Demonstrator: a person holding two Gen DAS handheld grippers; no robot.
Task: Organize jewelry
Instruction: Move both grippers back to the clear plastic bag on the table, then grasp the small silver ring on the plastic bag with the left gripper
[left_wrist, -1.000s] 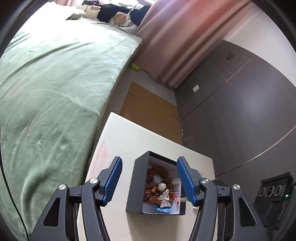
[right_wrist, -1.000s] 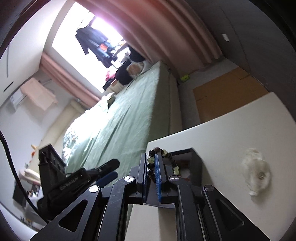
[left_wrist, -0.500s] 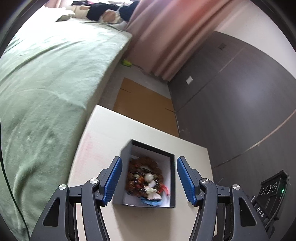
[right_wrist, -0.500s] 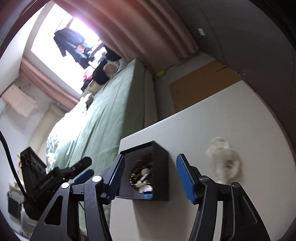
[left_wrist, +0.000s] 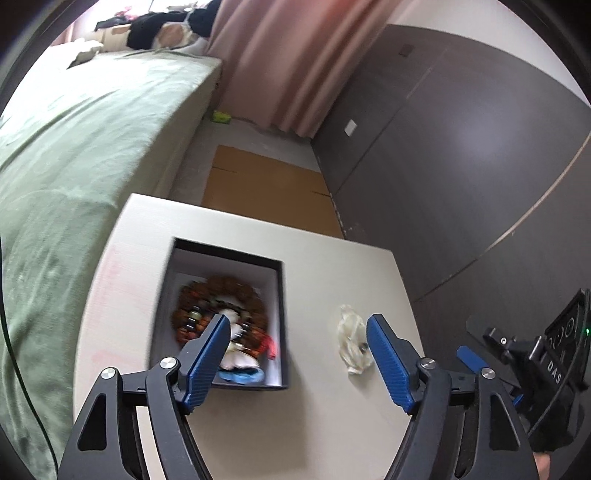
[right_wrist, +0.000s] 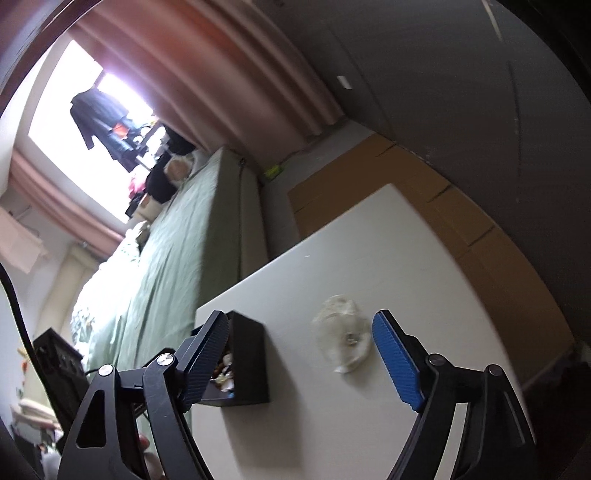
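1. Right gripper hung spread wide and empty over the small clear bag; left gripper likewise wide, holding nothing.
2. Beaded bracelets already lay in the black box; the bag looked left to stow.
3. White table offered bare room; its edges were near.

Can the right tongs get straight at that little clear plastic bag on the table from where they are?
Probably yes: the right tongs are open, the plastic bag lies between the jaws with bare table around it.
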